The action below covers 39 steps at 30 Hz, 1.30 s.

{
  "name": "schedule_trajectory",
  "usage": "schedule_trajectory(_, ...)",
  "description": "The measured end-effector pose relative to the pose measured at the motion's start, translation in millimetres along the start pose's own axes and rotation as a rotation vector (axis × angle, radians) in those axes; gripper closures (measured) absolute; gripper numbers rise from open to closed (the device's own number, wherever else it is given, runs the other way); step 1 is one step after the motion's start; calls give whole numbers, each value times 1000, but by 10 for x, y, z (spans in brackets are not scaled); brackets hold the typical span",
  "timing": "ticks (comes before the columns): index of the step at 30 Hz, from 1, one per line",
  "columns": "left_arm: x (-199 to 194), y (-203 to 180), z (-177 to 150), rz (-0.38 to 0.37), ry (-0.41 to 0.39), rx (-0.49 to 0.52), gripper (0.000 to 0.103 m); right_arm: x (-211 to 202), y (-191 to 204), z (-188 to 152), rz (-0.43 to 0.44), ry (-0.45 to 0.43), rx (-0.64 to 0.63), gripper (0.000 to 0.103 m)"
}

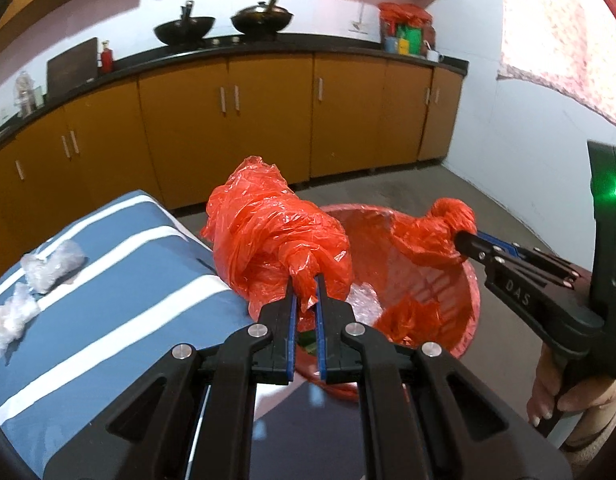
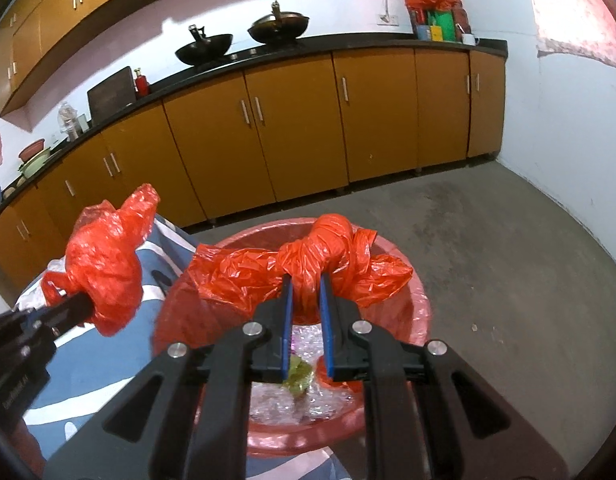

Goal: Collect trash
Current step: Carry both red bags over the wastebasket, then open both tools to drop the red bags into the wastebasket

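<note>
Now both tongs, left [image 1: 306, 286] and right [image 2: 306, 284], clamp the red bag [image 1: 276, 232].

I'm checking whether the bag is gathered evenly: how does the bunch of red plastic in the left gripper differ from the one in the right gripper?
The left gripper holds a big, loose, puffy bunch raised beside the bin, over the striped cloth's edge. The right gripper holds a smaller, tightly twisted knot over the bin's opening. Both are the same red liner, each clamped between shut fingers.
</note>
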<state>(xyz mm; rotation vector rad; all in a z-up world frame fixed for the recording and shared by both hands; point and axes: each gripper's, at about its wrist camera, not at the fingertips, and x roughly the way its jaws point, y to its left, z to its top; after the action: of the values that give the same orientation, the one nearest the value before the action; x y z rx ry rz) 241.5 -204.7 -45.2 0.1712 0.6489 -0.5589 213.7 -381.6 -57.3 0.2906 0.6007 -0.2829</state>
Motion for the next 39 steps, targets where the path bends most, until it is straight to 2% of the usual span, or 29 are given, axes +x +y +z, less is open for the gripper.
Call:
schedule_trajectory(15,344,-208,-34,-67,57,47,95,202,-181,68,1,7,41,88)
schedule_trajectory(16,356,-206,-43,-65,58,45,93,213,-187,52,11,13,44,87)
schedule_trajectory(18,376,-196,-62,-70,67,38,82,211,-210,13,18,18,45,84)
schedule_trajectory(20,369,-163,-80,-58,65,32,72,210,-222,-11,20,19,39,84)
schedule_trajectory(21,367,-130,-82,-54,64,22,71,211,-223,-15,19,21,38,83)
schedule_trajectory(29,250,235,-134,18,53,-55,71,169,-170,-22,8,18,43,77)
schedule_trajectory(39,16,814,-301,138,37,-139,71,158,218,19,43,24,-12,75)
